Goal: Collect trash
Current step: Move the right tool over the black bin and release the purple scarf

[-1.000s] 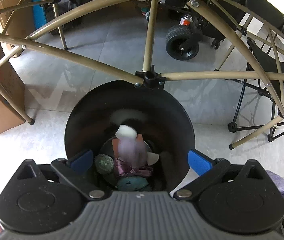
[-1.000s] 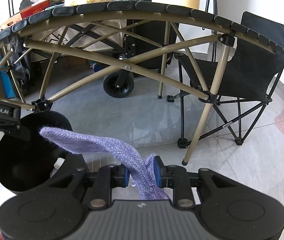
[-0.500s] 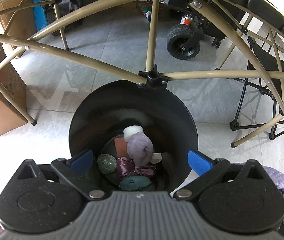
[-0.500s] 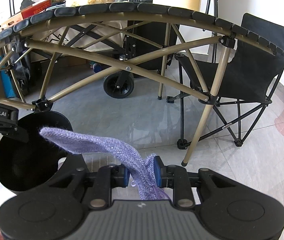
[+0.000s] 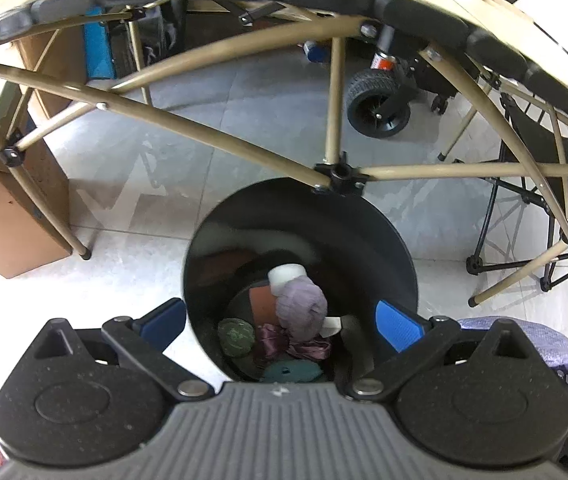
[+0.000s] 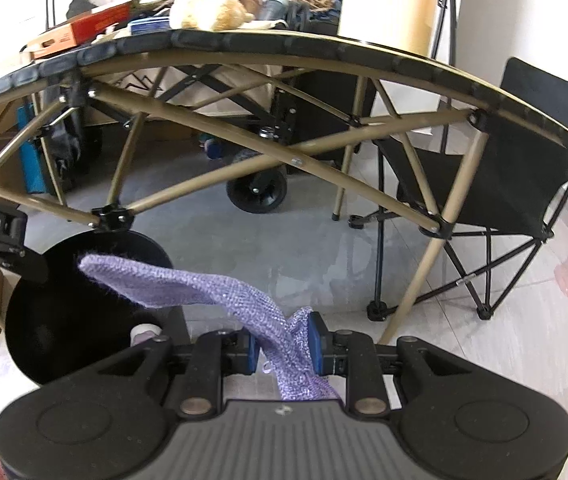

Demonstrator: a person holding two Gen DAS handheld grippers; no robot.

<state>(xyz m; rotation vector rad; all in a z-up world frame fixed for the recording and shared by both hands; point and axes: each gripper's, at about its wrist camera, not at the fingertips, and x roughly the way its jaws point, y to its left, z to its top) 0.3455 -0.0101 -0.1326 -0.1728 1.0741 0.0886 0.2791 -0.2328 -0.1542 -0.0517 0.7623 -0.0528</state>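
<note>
Trash lands in bin (image 5: 299, 216).
My left gripper (image 5: 280, 322) now gapes empty above it; my right gripper (image 6: 284, 350) pinches cloth (image 6: 188, 286), next in.

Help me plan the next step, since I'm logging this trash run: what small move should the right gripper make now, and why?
Probably carry the purple cloth leftward until it hangs over the black bin, then let go. The right gripper is shut on the cloth, whose free end only reaches the bin's rim. The left gripper is open and empty above the bin, where other scraps already lie.
</note>
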